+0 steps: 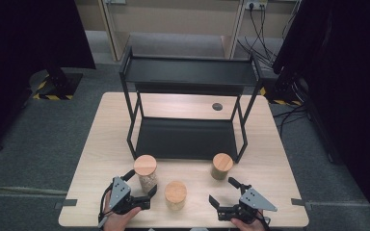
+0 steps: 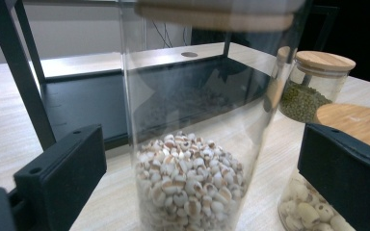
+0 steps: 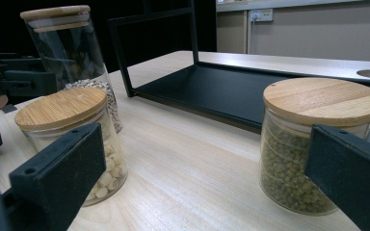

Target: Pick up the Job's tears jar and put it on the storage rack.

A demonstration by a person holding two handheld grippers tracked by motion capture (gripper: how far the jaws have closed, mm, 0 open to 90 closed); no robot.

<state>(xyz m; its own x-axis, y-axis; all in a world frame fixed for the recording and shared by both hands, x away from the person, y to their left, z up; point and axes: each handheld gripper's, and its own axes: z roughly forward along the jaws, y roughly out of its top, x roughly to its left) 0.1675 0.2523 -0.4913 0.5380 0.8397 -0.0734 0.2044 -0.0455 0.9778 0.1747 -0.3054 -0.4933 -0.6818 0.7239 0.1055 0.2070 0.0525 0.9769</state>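
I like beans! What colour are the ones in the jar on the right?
Green beans, clearest in the right gripper view.

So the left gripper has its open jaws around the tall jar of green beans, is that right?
Not quite. The left gripper does have its open jaws around the tall jar, but the left gripper view shows it holds pale whitish grains. The green beans are in the short jar by the rack.
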